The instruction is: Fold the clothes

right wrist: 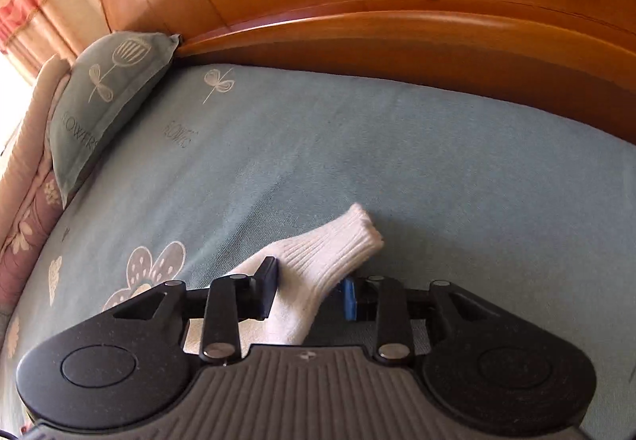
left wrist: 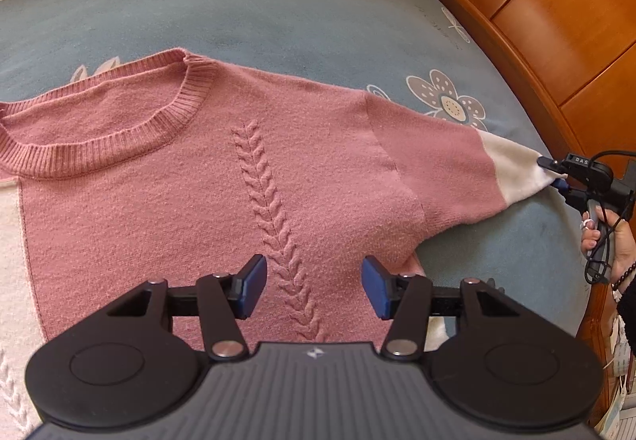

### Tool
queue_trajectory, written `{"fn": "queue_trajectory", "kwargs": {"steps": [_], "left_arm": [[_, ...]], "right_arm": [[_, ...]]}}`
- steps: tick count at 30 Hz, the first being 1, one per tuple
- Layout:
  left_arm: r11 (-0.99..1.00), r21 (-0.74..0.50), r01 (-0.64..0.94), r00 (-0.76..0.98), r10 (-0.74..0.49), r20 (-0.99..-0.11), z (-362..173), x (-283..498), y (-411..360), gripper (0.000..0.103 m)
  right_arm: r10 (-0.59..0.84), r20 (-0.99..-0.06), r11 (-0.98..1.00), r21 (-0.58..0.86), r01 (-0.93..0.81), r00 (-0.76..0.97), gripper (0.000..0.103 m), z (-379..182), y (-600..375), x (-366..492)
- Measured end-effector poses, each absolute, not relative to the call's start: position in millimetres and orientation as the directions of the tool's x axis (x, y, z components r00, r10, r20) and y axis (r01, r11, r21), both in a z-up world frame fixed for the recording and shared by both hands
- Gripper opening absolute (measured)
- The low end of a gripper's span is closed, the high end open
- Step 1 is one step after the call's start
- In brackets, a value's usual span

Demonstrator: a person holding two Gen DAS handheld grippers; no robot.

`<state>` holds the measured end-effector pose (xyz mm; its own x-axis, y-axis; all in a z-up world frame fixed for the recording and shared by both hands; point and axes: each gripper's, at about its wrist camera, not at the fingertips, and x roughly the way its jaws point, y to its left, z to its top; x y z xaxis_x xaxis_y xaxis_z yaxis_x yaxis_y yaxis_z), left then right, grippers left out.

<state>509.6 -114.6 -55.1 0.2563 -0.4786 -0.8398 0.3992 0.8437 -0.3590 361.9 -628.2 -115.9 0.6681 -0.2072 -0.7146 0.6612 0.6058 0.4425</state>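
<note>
Now, step in hand: I judge this the first fold of the pink sweater (left wrist: pixel 222 177), the sleeve being drawn out before it goes across the body
Sweater: spread front-up on the bed (left wrist: pixel 318 14), ribbed collar toward the left of my left view; a cable braid runs down the chest; a white panel shows at the left edge
Sleeve: pink, ending in the white cuff (right wrist: pixel 338 245); it stretches out toward the wooden bed frame (left wrist: pixel 548 22) and looks lifted a little off the bedsheet at the cuff end
Right gripper (right wrist: pixel 310 295): my jaws sit partway closed with the cuff between them; the left pad presses the knit; the far pad is half hidden behind the fabric; from the left view the sleeve hangs taut from these jaws, so I take it as a grip
Left gripper (left wrist: pixel 314 291): jaws about half open, holding nothing; hovering above the lower chest, astride the braid
Next move, as I judge it: carry the cuff over the chest toward the collar side; my left jaws could pin the shoulder line so the body does not drag
Risk: loose knit may slip from a shallow bite
Containers: none in view; only a pillow (right wrist: pixel 103 110) at the bed's head
</note>
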Motion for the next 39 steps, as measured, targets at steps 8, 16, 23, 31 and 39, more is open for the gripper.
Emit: {"fn": "queue_trajectory", "kwargs": {"steps": [8, 16, 23, 31, 39], "left_arm": [[0.859, -0.272, 0.434, 0.306, -0.424, -0.852, -59, 509, -99, 0.053], [0.805, -0.131, 0.579, 0.336, -0.381, -0.861, -70, 494, -105, 0.054], [0.864, -0.112, 0.49, 0.331, -0.303, -0.893, -76, 488, -42, 0.056], [0.92, -0.14, 0.366, 0.373, -0.283, -0.884, -85, 478, -7, 0.06], [0.946, -0.205, 0.252, 0.364, -0.289, -0.885, -79, 455, 50, 0.061]], "right_arm": [[-0.036, -0.682, 0.855, 0.358, 0.376, 0.731, 0.056, -89, -490, 381], [0.15, -0.749, 0.989, 0.103, -0.111, 0.645, 0.06, -114, -341, 438], [0.004, -0.793, 0.988, 0.096, 0.118, 0.61, 0.069, -105, -401, 430], [0.202, -0.778, 0.979, 0.148, -0.139, 0.595, 0.074, -90, -305, 427], [0.151, -0.862, 0.968, 0.03, -0.249, 0.484, 0.103, -122, -246, 414]]}}
